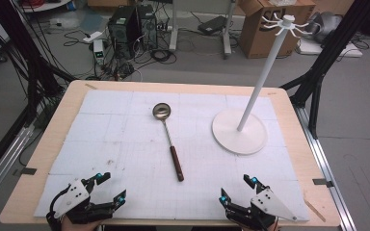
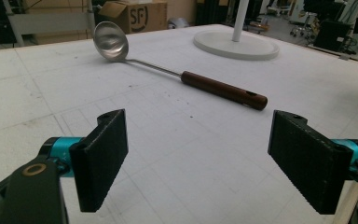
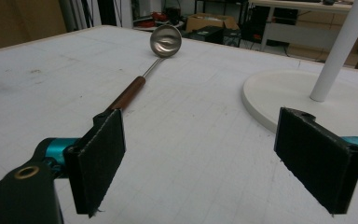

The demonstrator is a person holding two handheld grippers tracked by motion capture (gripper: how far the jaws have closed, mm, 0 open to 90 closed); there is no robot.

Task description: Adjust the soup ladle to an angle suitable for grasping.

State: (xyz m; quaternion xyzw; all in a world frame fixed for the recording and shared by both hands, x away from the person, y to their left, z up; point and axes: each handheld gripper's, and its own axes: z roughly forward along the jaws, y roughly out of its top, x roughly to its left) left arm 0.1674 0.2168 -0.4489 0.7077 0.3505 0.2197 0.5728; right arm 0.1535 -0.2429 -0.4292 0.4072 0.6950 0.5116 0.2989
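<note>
From the high view, I see the ladle (image 1: pixel 168 140) lying mid-surface, handle toward me, between my left tool (image 1: pixel 111 186) and right tool (image 1: pixel 236 188), both wide open and empty. Left gripper view: ladle ahead, slanting right. Right gripper view: handle ahead-left, nearer.

Each hand-held gripper is a black frame carrying two flat, rectangular black jaws with a rough, foam-like face. The left gripper (image 1: pixel 107 187) has turquoise metal collars behind its jaws, a brass-ringed hole in the black bracket below the left jaw, and a grey three-cornered plate with small dark holes on top. The right gripper (image 1: pixel 237 188) is built the same, with turquoise collars, a brass-ringed hole and a grey plate.
</note>
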